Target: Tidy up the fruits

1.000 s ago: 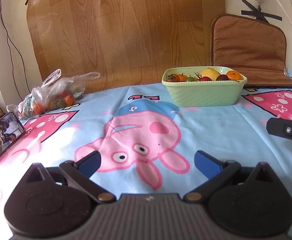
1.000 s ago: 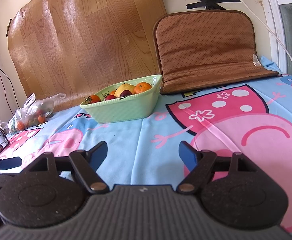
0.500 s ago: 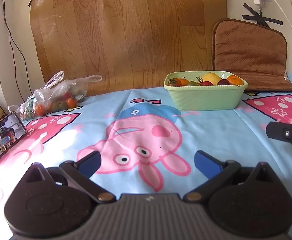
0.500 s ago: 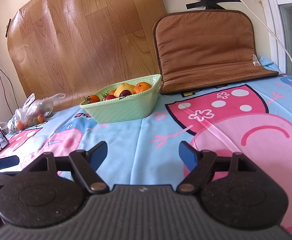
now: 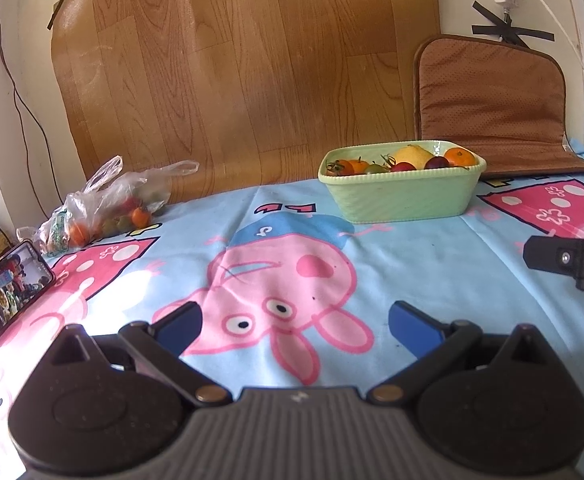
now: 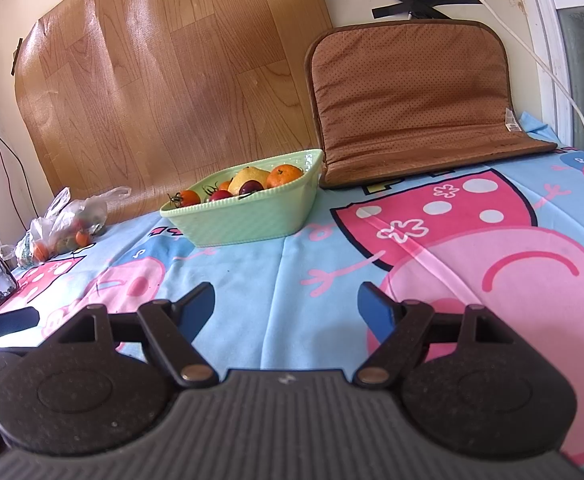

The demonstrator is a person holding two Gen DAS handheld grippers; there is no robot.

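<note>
A pale green dish [image 5: 404,196] [image 6: 248,216] at the back of the cartoon-print cloth holds a yellow lemon [image 5: 412,156] [image 6: 250,178], an orange [image 5: 459,157] [image 6: 284,174], tomatoes and dark red fruit. A clear plastic bag [image 5: 112,200] [image 6: 66,224] with more small fruits lies at the far left. My left gripper [image 5: 294,326] hovers low over the cloth, open and empty, well short of both. My right gripper [image 6: 286,306] is also open and empty, with the dish ahead to its left.
A phone [image 5: 8,292] leans at the left edge, screen lit. A brown padded mat [image 6: 412,96] stands against the wall behind the dish. A wood-pattern sheet [image 5: 244,72] covers the back wall. The right gripper's finger [image 5: 564,258] shows at the left view's right edge.
The left gripper has tilted upward a little, so the dish and bag sit lower in its view. The right gripper has barely moved.
</note>
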